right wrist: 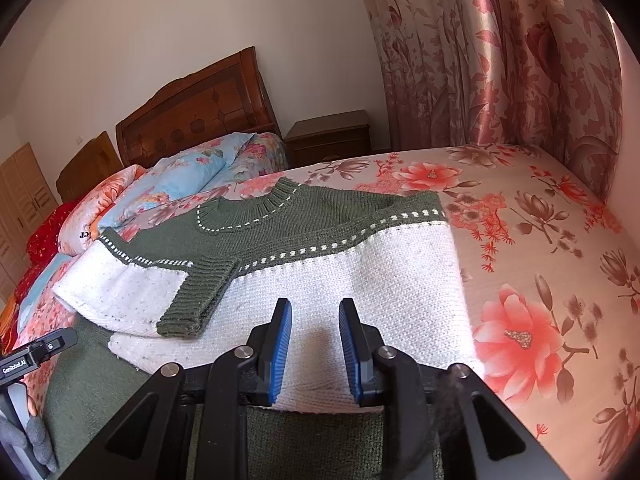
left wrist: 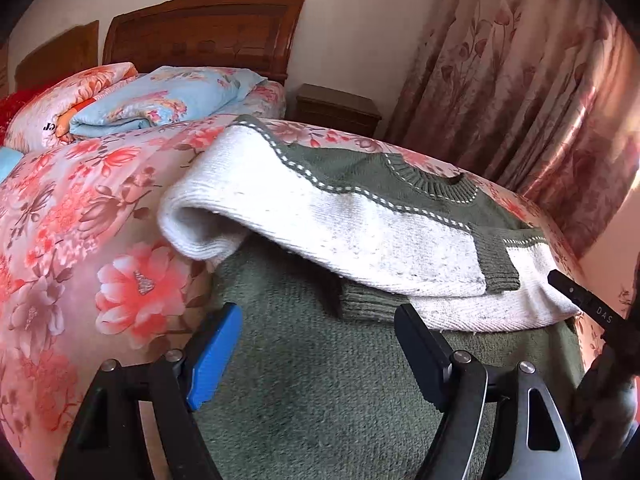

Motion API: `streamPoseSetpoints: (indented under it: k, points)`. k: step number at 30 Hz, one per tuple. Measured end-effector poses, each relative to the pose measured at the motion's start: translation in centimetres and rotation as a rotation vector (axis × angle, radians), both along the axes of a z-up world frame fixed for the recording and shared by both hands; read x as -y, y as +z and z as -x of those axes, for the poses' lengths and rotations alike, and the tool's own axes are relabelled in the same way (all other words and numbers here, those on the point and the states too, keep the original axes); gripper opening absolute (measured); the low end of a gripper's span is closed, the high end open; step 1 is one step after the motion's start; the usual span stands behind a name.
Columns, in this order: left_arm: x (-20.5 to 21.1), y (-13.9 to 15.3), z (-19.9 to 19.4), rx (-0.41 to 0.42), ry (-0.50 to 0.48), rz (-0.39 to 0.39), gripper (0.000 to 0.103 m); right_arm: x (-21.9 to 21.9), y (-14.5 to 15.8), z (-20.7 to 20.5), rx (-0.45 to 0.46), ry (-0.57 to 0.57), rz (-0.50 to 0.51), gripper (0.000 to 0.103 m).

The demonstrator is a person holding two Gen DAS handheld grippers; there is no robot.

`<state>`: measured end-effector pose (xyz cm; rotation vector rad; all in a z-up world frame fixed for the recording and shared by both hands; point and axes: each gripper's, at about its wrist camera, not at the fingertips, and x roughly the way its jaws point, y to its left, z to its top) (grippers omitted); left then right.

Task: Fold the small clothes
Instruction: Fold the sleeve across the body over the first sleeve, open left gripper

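Green-and-white knit sweater lies partly folded on the floral bedsheet. My left gripper hovers wide over its green hem, gripping nothing. My right gripper stands narrow over the white band; I cannot tell whether it pinches any fabric.
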<state>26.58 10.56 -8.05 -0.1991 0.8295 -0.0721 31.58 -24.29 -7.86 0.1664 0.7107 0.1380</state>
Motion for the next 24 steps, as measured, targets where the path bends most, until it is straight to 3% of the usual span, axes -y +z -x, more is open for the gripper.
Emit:
streamPoseSetpoints:
  k: [2, 12, 17, 21, 24]
  points:
    - [0.9, -0.9, -0.7, -0.064, 0.021, -0.055, 0.103, 0.0, 0.0, 0.0, -0.001, 0.001, 0.004, 0.025]
    - [0.0, -0.9, -0.2, -0.052, 0.092, -0.047, 0.103, -1.1, 0.5, 0.3, 0.020, 0.062, 0.017, 0.025]
    - [0.1, -0.9, -0.2, -0.054, 0.091, -0.059, 0.103, -3.1, 0.1, -1.4, -0.118, 0.185, -0.182, 0.025]
    - [0.1, -0.9, -0.2, -0.054, 0.090, -0.055, 0.103, -6.0, -1.2, -3.2, -0.237, 0.239, -0.201, 0.027]
    - [0.1, -0.9, -0.3, -0.056, 0.090, -0.058, 0.103, -7.4, -1.4, -3.7, -0.220, 0.233, -0.163, 0.028]
